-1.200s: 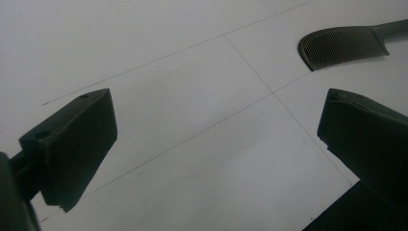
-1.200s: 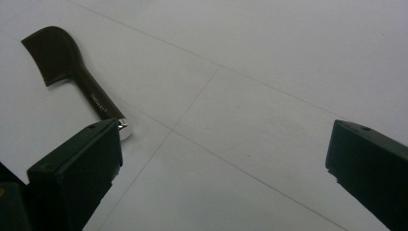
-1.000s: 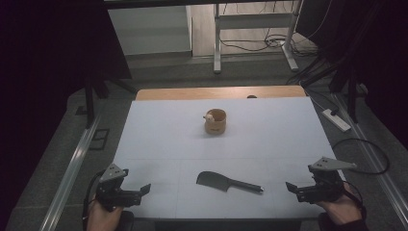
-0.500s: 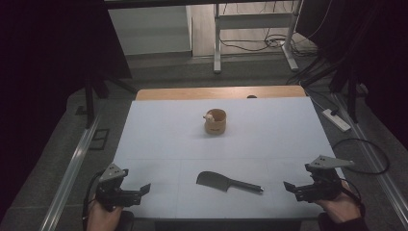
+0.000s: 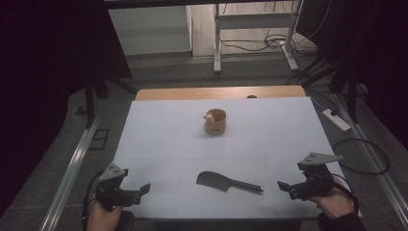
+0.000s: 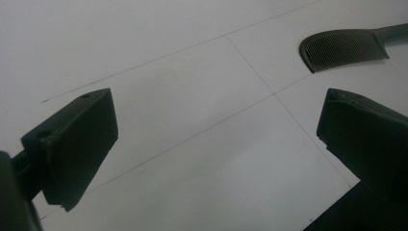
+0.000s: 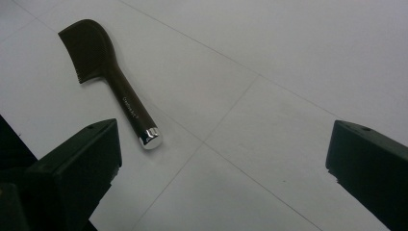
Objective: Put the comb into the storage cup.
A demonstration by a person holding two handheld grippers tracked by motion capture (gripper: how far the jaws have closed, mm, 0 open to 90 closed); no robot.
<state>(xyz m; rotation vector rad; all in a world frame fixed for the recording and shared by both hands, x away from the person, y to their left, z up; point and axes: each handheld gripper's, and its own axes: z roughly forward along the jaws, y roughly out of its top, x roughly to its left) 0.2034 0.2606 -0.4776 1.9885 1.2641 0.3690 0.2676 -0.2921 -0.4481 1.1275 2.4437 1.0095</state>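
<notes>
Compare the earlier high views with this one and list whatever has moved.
The right gripper has edged slightly left, toward the dark comb with the silver-tipped handle, jaws open and holding nothing. The left gripper, the comb and the small round wooden cup on the white table stayed where they were.

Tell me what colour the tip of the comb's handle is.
Shiny silver cap, clearest in the right gripper view.
</notes>
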